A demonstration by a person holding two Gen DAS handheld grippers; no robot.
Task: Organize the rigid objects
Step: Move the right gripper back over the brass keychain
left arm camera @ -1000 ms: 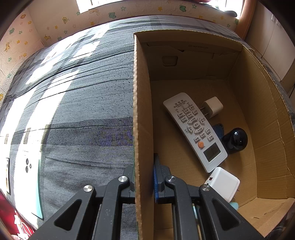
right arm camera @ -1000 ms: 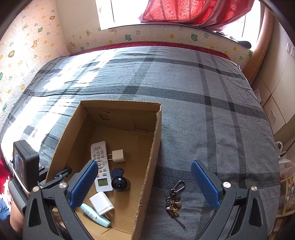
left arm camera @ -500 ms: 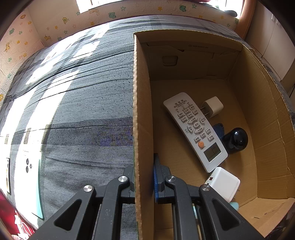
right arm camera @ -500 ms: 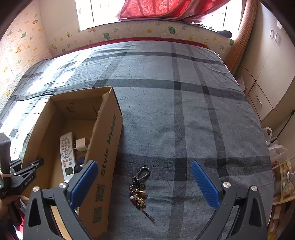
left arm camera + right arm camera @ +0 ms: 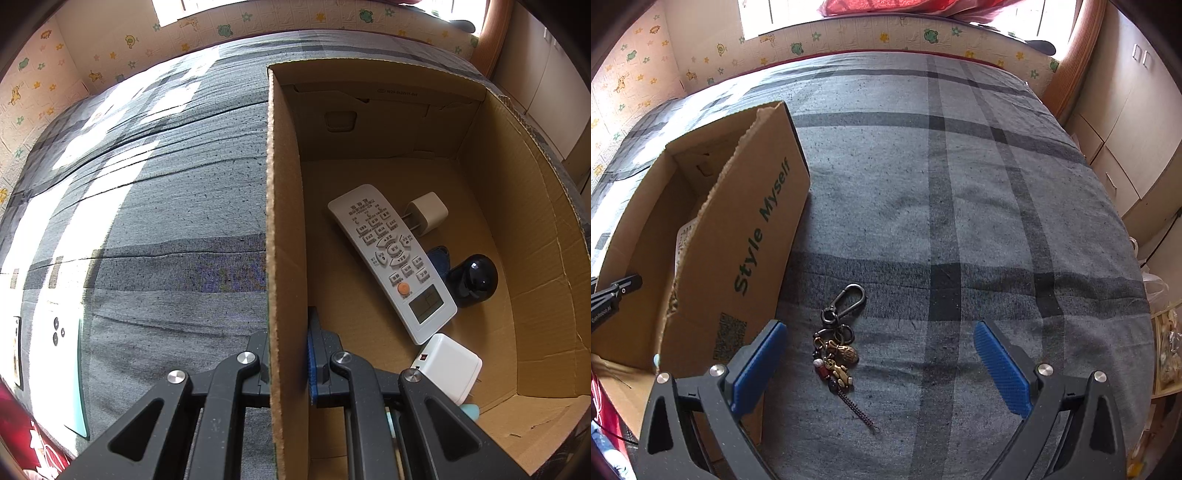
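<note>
Now we pinch box wall (image 5: pixel 286 221) with left gripper (image 5: pixel 288 363). Right gripper (image 5: pixel 881 363) spread wide over keychain (image 5: pixel 836 354), lying on bed (image 5: pixel 960 206) right of box.

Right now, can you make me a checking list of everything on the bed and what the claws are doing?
Surface: grey checked bedspread, mostly bare.
Job's things: keyring lies on the bedspread beside the cardboard box; in the box lie a remote, two white plugs, a black round gadget.
Clutter: a teal tube tip in the box.
Claws: left claw shut on the box wall; right claw open above the keyring, empty.
Cables: nothing seen.
Surroundings: cartoon wall border, cupboards.
</note>
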